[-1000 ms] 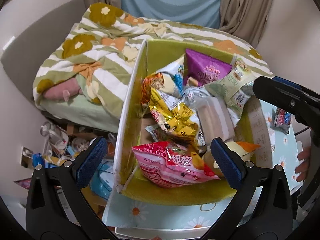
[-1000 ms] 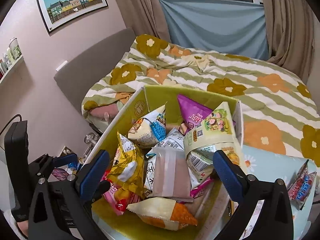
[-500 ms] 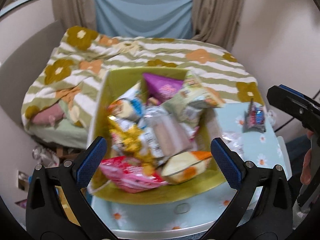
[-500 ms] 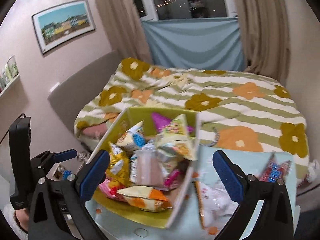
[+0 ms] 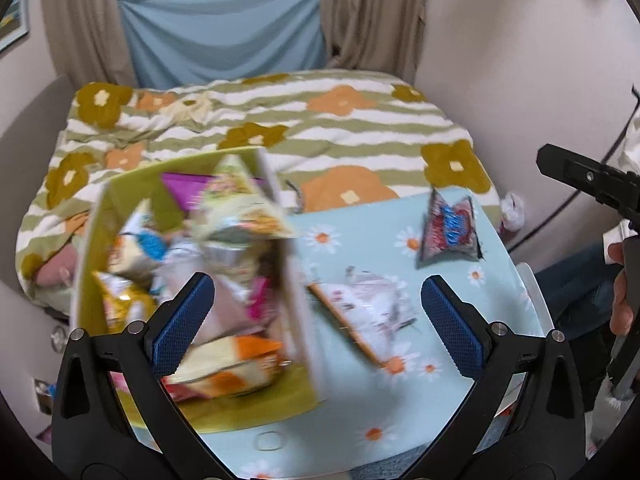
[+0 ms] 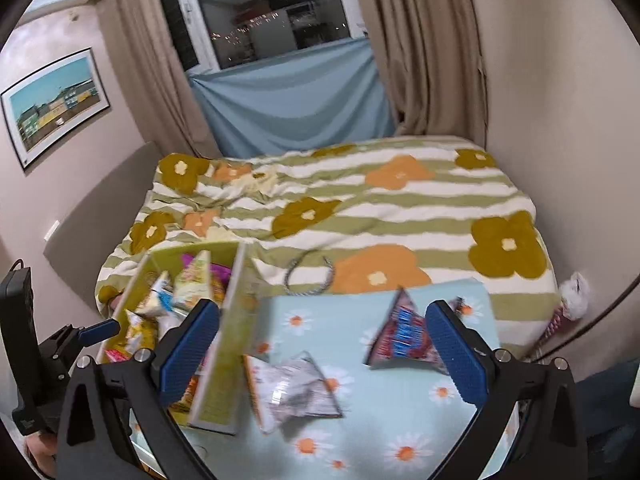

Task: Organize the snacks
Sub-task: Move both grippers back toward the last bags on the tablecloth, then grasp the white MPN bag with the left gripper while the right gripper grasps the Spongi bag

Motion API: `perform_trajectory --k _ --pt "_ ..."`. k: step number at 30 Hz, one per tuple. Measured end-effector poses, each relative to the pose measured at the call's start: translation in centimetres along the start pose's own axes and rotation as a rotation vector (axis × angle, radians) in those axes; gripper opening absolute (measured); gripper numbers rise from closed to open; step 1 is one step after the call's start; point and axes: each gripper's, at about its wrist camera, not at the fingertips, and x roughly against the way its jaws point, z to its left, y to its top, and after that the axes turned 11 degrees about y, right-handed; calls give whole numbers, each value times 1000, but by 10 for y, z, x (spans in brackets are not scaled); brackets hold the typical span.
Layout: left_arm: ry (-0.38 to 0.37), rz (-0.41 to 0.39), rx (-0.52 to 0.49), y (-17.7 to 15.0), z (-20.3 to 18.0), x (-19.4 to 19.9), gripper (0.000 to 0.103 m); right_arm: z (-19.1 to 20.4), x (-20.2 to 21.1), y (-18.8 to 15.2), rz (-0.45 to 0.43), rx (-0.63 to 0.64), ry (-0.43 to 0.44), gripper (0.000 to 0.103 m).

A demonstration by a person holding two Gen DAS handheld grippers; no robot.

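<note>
Our left gripper [image 5: 318, 316] and right gripper [image 6: 322, 346] hung wide open, holding nothing, above the daisy-print blue surface [image 6: 340, 316], where 2 loose snack packets, silver-white [image 6: 292, 390] and red-blue [image 6: 404, 336], lay beside the full yellow-green cardboard box [image 6: 224, 360], presumably awaiting boxing.

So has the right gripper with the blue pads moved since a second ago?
Yes. It pulled up and swung right: the green cardboard snack box that filled its view now sits lower left, and the window shows.
</note>
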Motion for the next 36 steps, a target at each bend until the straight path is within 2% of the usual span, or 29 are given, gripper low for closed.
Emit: perform_trajectory --k 4,10,13,20,23,29,33,35,36 --pt "31 54 -128 6 -53 -23 103 -45 -2 1 52 -35 5 103" --pt "60 201 -322 3 -112 -70 103 -112 -19 -4 126 -115 34 103" --pt "97 301 -432 -5 -131 -101 103 -136 -33 -7 165 -141 47 103" --pt "138 449 -598 -20 -142 -151 103 -168 -72 -22 258 -163 75 103" --pt "131 486 -627 -23 -145 -165 103 -168 -85 -25 300 -69 74 103" --pt "106 573 -608 -32 -147 -190 103 -166 -100 -30 364 125 102 103" --pt "128 612 -610 -40 -145 -204 88 -165 -110 -34 389 194 136 103" --pt "125 628 -581 -39 -142 -209 76 -162 -114 -36 398 243 147 103" --pt "118 635 -563 -38 -140 -211 73 -161 -116 -37 404 268 150 103"
